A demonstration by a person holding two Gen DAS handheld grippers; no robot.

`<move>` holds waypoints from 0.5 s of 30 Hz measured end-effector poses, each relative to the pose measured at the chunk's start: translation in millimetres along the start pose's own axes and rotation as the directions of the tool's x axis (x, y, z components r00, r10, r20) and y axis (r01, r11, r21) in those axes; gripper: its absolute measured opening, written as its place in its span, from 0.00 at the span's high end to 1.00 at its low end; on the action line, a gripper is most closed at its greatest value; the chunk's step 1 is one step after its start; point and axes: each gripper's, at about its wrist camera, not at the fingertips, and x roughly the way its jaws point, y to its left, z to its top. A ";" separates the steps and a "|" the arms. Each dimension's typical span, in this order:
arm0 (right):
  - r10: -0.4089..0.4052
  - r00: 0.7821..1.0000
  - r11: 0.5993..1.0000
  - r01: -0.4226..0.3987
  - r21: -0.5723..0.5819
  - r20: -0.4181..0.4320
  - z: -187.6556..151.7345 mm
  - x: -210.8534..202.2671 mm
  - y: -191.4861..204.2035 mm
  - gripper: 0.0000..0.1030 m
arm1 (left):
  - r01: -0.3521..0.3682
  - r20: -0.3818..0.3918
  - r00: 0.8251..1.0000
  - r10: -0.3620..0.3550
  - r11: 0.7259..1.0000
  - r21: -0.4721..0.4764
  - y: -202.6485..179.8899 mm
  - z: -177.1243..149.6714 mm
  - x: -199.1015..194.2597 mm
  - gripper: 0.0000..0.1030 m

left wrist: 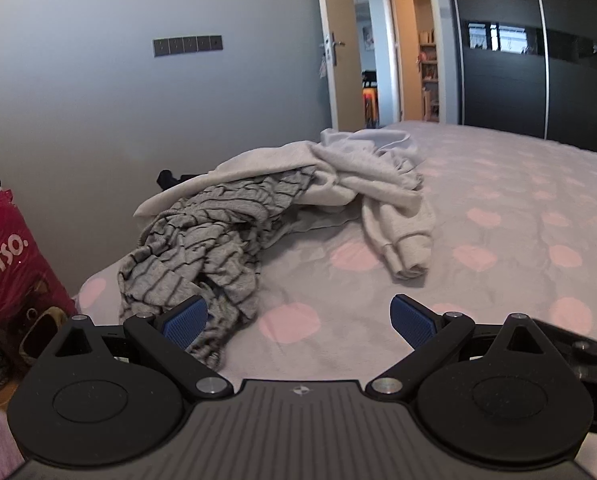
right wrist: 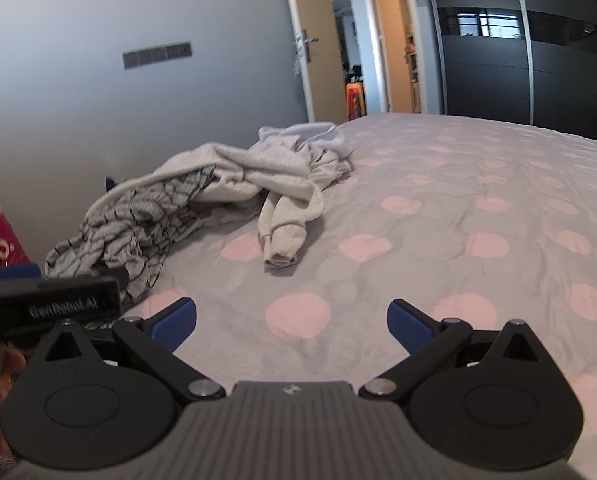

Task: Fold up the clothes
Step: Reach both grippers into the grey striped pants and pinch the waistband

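Clothes heap sits on the bed (left wrist: 498,208), toward its wall-side edge, unfolded. Two pieces visible: a grey striped shirt (left wrist: 194,248) with thin dark stripes, crumpled, spilling toward the bed edge; and a pale grey sweatshirt (left wrist: 362,176), fleecy, bunched up, partly draped over the striped shirt. One sweatshirt sleeve (left wrist: 402,240) trails off the heap across the bedcover, cuff curled at the end. Heap looks the same in the right wrist view: striped shirt (right wrist: 130,224), sweatshirt (right wrist: 274,168).

Left gripper (left wrist: 298,316) spread wide, blue pads apart, nothing between them; its left pad sits right in front of the striped shirt's hem, contact unclear. Right gripper (right wrist: 292,314) also wide, empty, above bare bedcover, apart from the heap. Left gripper's body shows at the left edge of the right view, next to the striped shirt.

Bedcover is grey with large pink dots, lightly wrinkled. Plain grey wall (left wrist: 98,100) behind the heap, with a dark switch strip (left wrist: 187,45). Beyond the bed: open wooden door (left wrist: 336,48) to a lit hallway, dark wardrobe (left wrist: 506,64) with sliding panels. Beside the bed near the striped shirt, a pink bag (left wrist: 10,264) with white lettering.
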 end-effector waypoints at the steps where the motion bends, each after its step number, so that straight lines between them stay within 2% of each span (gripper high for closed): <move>1: 0.009 1.000 1.000 -0.009 -0.014 -0.007 3.2 6.8 2.5 0.01 | -0.010 -0.002 1.000 0.010 1.000 0.006 3.6 3.3 4.2 0.03; 5: 0.054 0.998 0.997 -0.055 -0.053 -0.030 19.9 35.5 15.0 0.02 | -0.060 -0.005 0.998 0.060 0.996 0.065 22.6 18.3 25.8 0.03; 7: 0.080 0.996 0.994 -0.083 -0.069 -0.043 30.1 52.6 23.9 0.07 | -0.079 -0.026 0.996 0.081 0.994 0.073 37.0 25.8 40.3 0.03; 8: 0.089 0.995 0.992 -0.093 -0.087 -0.049 35.1 61.9 29.6 0.15 | -0.089 -0.036 0.995 0.091 0.993 0.072 44.7 29.4 47.7 0.03; 9: 0.092 0.994 0.989 -0.097 -0.108 -0.056 40.1 71.5 36.1 0.17 | -0.095 -0.050 0.994 0.099 0.993 0.074 51.9 33.0 55.7 0.03; 15: 0.153 0.985 0.972 -0.165 -0.165 -0.082 65.9 130.3 71.3 0.19 | -0.118 -0.106 0.986 0.127 0.989 0.084 88.1 53.0 100.9 0.03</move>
